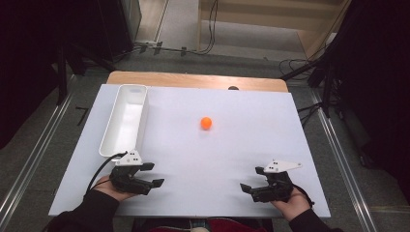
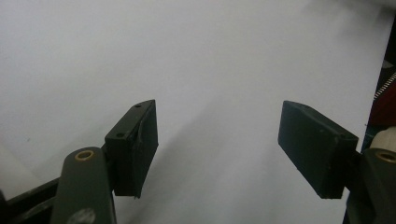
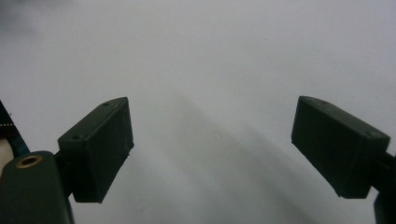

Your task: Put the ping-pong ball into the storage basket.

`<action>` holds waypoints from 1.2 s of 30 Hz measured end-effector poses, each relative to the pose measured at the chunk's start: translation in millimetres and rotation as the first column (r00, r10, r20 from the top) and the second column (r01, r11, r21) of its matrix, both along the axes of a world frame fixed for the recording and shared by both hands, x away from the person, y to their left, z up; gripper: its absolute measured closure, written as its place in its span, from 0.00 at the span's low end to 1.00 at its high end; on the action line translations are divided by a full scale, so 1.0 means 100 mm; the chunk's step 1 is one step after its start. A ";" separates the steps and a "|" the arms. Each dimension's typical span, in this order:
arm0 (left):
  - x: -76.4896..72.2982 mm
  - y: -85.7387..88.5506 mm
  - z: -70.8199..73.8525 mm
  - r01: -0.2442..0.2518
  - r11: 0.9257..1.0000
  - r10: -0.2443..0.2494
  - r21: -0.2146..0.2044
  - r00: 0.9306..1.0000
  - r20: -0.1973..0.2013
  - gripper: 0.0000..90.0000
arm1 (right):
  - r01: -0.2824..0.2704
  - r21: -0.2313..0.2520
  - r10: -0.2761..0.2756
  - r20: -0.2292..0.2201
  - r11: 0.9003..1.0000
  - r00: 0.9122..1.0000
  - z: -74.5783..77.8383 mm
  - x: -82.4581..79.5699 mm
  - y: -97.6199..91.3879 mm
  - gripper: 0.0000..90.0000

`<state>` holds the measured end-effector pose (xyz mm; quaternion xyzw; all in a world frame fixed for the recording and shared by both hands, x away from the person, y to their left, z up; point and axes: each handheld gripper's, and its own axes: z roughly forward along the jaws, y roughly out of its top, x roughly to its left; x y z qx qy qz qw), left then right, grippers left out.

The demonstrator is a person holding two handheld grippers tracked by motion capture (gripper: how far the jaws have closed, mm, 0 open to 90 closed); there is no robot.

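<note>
An orange ball [image 1: 206, 123] lies alone on the white table top [image 1: 232, 145], a little past its middle. My left gripper [image 1: 153, 174] rests near the front left edge in a hand, jaws pointing right toward the centre. It stands open with nothing between its fingers [image 2: 135, 144], only bare white surface. My right gripper [image 1: 252, 180] sits near the front right edge, jaws pointing left. Its fingers [image 3: 100, 147] are wide apart and hold nothing. Both grippers are well short of the ball.
A long white rectangular bin [image 1: 124, 118] stands along the left side of the table, just beyond my left gripper. A wooden edge [image 1: 193, 79] borders the far side. Cables and dark stands lie on the floor around.
</note>
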<state>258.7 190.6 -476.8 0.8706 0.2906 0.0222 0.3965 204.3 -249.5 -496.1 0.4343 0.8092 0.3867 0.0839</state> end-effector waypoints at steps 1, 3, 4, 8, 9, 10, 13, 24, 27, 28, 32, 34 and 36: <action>0.00 0.00 0.00 0.000 1.000 0.000 0.000 1.000 0.000 0.32 | 0.000 -0.001 0.000 0.000 1.000 1.000 0.00 0.00 0.00 0.13; 0.00 0.00 0.00 0.001 1.000 -0.001 0.003 1.000 -0.001 0.32 | 0.000 0.001 0.000 -0.001 1.000 1.000 0.00 0.00 0.00 0.13; 0.01 0.00 -0.01 -0.001 1.000 0.001 -0.001 1.000 -0.003 0.32 | -0.001 0.003 0.001 -0.003 1.000 1.000 0.00 0.00 0.00 0.13; 0.02 0.01 -0.01 -0.010 1.000 0.010 -0.008 1.000 -0.010 0.32 | -0.005 -0.001 0.005 -0.001 1.000 1.000 -0.02 0.02 0.00 0.13; 0.02 0.01 -0.01 -0.010 1.000 0.010 -0.008 1.000 -0.010 0.32 | -0.001 0.003 0.001 -0.003 1.000 1.000 -0.02 0.03 -0.01 0.13; 0.02 0.01 0.00 -0.011 1.000 0.011 -0.012 1.000 -0.011 0.32 | -0.003 0.007 0.003 -0.004 1.000 1.000 -0.02 0.03 -0.01 0.13; 0.03 -0.01 0.01 -0.008 1.000 0.008 -0.013 1.000 -0.006 0.32 | -0.004 0.004 0.004 -0.007 1.000 1.000 -0.03 0.02 -0.02 0.13; 0.01 -0.04 0.01 -0.004 1.000 0.004 0.002 1.000 -0.001 0.32 | -0.026 0.002 0.026 -0.003 1.000 1.000 -0.03 0.00 -0.02 0.13; 0.01 -0.03 0.00 -0.004 1.000 0.004 0.003 1.000 -0.005 0.32 | -0.018 0.001 0.018 -0.007 1.000 1.000 -0.02 -0.01 -0.03 0.13; 0.01 -0.02 0.00 -0.007 1.000 0.007 0.001 1.000 -0.004 0.32 | -0.015 0.004 0.015 -0.002 1.000 1.000 -0.02 0.01 -0.04 0.13; 0.02 -0.02 0.00 -0.006 1.000 0.006 -0.008 1.000 -0.009 0.32 | -0.024 -0.004 0.024 -0.004 1.000 1.000 -0.03 0.04 -0.01 0.13; 0.02 -0.03 0.01 -0.007 1.000 0.007 -0.013 1.000 -0.010 0.32 | -0.029 -0.003 0.029 -0.009 1.000 1.000 -0.03 0.04 0.00 0.13; 0.02 -0.07 0.02 -0.016 0.999 0.015 -0.048 0.999 -0.031 0.32 | -0.029 -0.005 0.029 -0.009 1.000 1.000 -0.03 0.03 0.01 0.13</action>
